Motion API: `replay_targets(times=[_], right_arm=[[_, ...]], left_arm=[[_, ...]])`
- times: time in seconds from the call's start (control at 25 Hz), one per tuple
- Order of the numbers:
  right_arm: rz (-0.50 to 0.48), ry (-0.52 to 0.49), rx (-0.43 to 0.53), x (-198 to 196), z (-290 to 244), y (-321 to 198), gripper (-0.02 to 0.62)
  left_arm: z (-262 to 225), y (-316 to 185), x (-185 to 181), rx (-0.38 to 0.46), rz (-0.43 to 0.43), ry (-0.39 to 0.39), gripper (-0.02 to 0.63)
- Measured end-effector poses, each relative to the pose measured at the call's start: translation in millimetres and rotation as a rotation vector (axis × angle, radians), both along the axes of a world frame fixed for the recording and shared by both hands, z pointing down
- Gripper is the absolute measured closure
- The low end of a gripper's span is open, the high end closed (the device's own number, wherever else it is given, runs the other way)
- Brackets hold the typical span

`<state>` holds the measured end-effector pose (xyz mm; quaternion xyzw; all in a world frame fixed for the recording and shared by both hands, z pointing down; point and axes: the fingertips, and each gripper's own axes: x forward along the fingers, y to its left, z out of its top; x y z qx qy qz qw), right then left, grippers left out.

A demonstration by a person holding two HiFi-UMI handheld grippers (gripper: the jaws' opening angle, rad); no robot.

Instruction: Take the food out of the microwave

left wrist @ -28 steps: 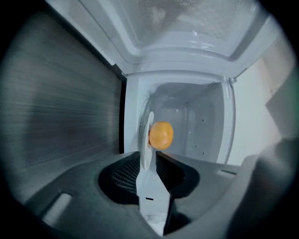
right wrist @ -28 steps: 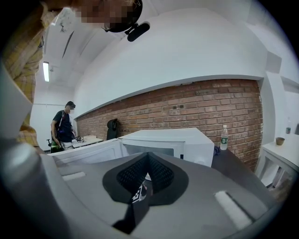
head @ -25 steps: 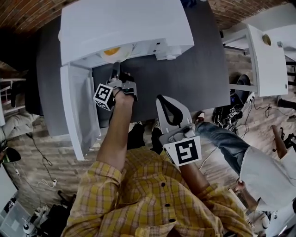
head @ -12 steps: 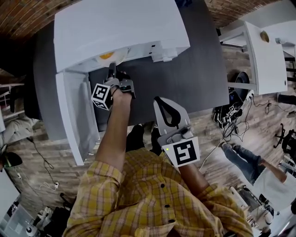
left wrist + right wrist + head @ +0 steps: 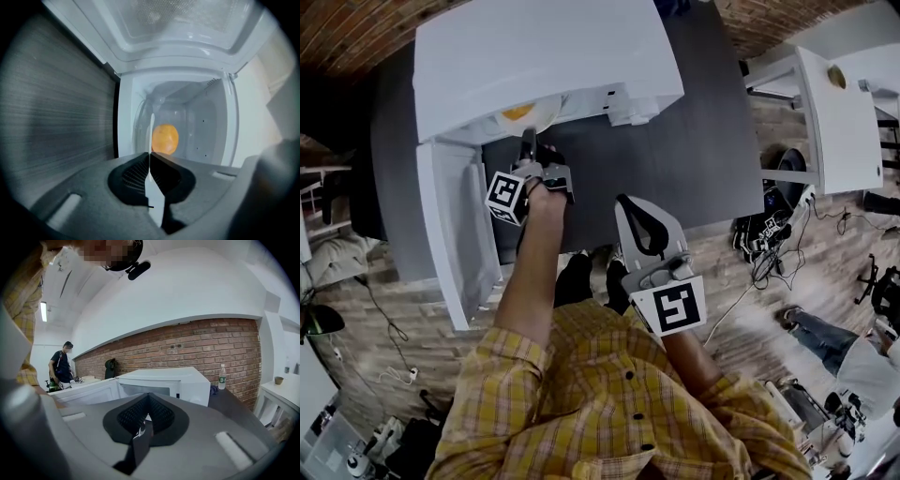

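The white microwave (image 5: 544,56) stands on the dark table with its door (image 5: 455,225) swung open to the left. Inside, a round orange food (image 5: 165,138) lies on a white plate (image 5: 525,117). My left gripper (image 5: 528,142) reaches into the microwave's mouth. In the left gripper view its jaws (image 5: 150,157) are closing and the pads pinch the plate's thin rim (image 5: 151,133), seen edge-on. My right gripper (image 5: 628,202) hovers at the table's near edge, apart from the microwave, shut with nothing in it (image 5: 149,399).
The dark table (image 5: 703,141) stretches right of the microwave, with a water bottle (image 5: 222,377) at its far end. A white desk (image 5: 839,112) stands further right. Cables (image 5: 769,234) lie on the floor. One person (image 5: 853,366) is at the lower right, another (image 5: 61,366) stands far off.
My left gripper has stayed at the microwave's mouth and the right one has kept still. The person on the right has moved away toward the lower right corner.
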<state>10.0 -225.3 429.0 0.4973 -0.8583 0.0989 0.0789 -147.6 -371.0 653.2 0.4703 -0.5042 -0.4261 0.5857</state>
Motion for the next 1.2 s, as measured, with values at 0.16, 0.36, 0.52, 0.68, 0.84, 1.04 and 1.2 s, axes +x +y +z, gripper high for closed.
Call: replay_targets(times=[0.16,0.36,0.52,0.68,0.84,1.04,1.2], right_arm=[[-0.005,-0.001,0.006,-0.2,-1.7,5.9,0.591],[-0.020,-0.009,0.007,-1.8,-5.0,14.2,0.591],[-0.025,-0.025,0.012,-0.5,-9.3,21.2,0.591],[-0.022,-0.031,0.022,0.3,-12.3,28.2,0.591],[-0.030,-0.031,0.030,0.4,-13.9,33.9,0.591],[-0.037,-0.034,0.059,1.6,-23.1,38.4,0.591],[-0.047,-0.042,0.072,2.6,-28.9,40.7,0.591]], left_arm=[[-8.1,9.5,2.2,0.007,0.010,0.002,0.600],[-16.0,25.1,0.4,0.006,0.008,0.003,0.600],[-29.3,41.0,1.8,0.009,0.005,0.006,0.600],[-42.4,59.0,4.6,0.015,0.004,0.013,0.600],[-58.0,76.5,8.0,0.022,0.003,0.021,0.600],[-85.4,95.7,12.9,0.053,-0.004,0.056,0.600],[-96.3,110.2,11.7,0.053,-0.007,0.048,0.600]])
